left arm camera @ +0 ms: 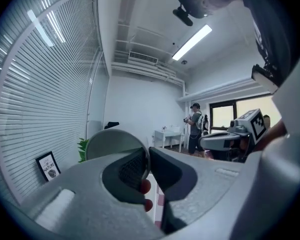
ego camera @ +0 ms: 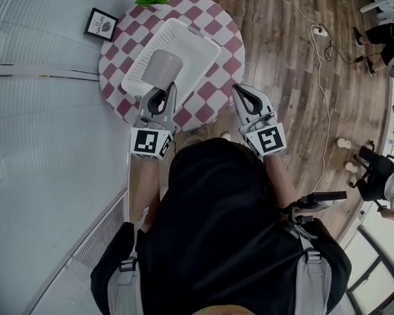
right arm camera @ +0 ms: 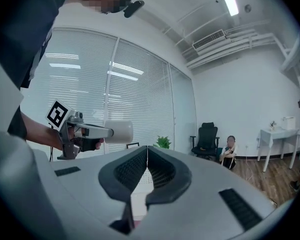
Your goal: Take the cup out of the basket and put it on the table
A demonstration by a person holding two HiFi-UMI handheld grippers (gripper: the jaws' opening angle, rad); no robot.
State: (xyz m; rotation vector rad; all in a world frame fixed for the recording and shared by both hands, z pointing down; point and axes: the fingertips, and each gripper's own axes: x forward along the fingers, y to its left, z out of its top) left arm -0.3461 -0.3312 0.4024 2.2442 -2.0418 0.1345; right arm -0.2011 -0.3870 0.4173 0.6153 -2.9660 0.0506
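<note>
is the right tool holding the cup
No, the right tool is shut on nothing, while the cup is gripped at its rim by the left tool.

Reads "NATURE" on the black frame (ego camera: 100,23); small print above that word too small to make out. Black-and-white square codes, without letters or numbers, on the cubes of the left gripper (ego camera: 162,92) and right gripper (ego camera: 239,89).

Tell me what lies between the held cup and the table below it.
The white basket: in the head view the cup, gripped at its rim by the left gripper, hangs over the basket, which sits on the checkered table.
</note>
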